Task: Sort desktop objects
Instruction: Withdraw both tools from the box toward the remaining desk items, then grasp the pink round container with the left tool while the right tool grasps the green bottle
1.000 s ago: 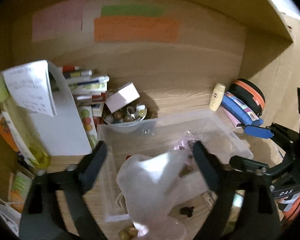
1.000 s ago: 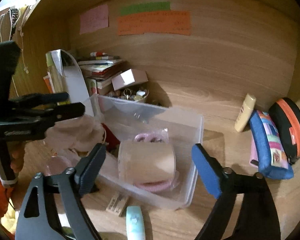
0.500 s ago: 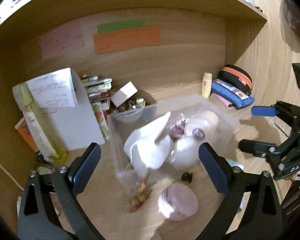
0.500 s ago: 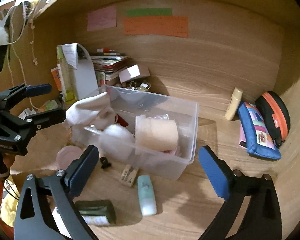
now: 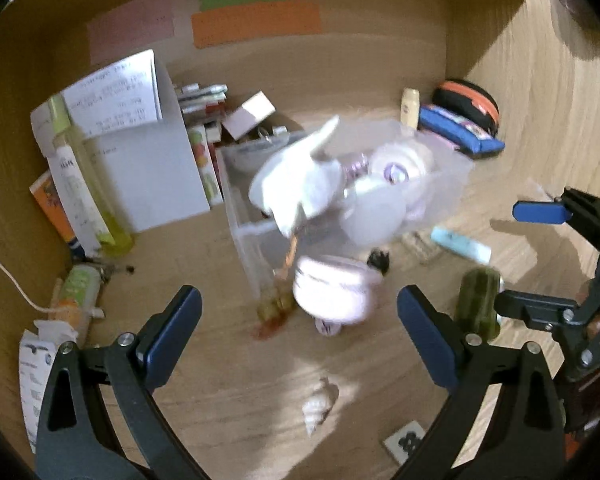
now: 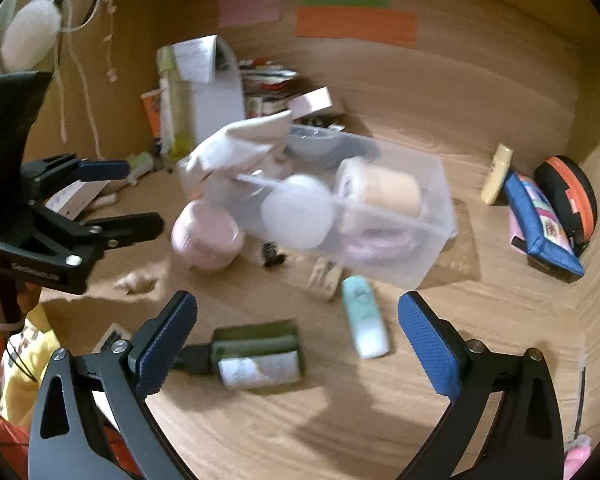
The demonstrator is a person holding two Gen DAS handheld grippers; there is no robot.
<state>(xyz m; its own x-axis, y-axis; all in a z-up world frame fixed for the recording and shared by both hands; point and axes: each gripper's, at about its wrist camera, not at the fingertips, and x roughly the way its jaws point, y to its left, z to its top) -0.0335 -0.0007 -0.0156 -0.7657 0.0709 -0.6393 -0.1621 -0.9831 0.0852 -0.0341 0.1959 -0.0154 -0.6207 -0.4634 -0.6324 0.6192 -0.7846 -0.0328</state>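
Wooden desk [image 6: 380,420] with back wall, contents listed left to right as the right wrist view shows them. Left gripper [image 6: 140,196]: black frame, blue pads, fingers spread wide, nothing between them; the left wrist view shows the same. White box [image 6: 220,92] with a printed slip on top, standing upright near the back wall, a tall yellow-green bottle [image 6: 176,112] leaning just beside it. Stack of books [image 6: 268,80] behind, with a small pink-white carton [image 6: 312,100] resting at its front. Pink round pot [image 6: 206,236], on the desk, just beside the left end of the bin. Clear plastic bin [image 6: 432,240], centre of the desk, blurred; it holds a white cloth [image 6: 244,140] sticking out over its left rim, a white ball-shaped item [image 6: 296,212], a beige roll [image 6: 384,188] and a pink coil [image 6: 376,240] under the roll. Small black clip [image 6: 272,254], on the desk in front of the bin. Small seashell [image 5: 318,404], on bare desk nearer the camera in the left wrist view. Green lint roller [image 6: 256,352], lying flat in front. Pale blue-green tube [image 6: 364,316], lying beside it. Right gripper [image 6: 298,344]: fingers spread wide apart, empty, above the roller and tube. Cream bottle [image 6: 498,172], blue pencil case [image 6: 540,224] and black-and-orange pouch [image 6: 572,192], grouped at the far right, well apart from the bin.
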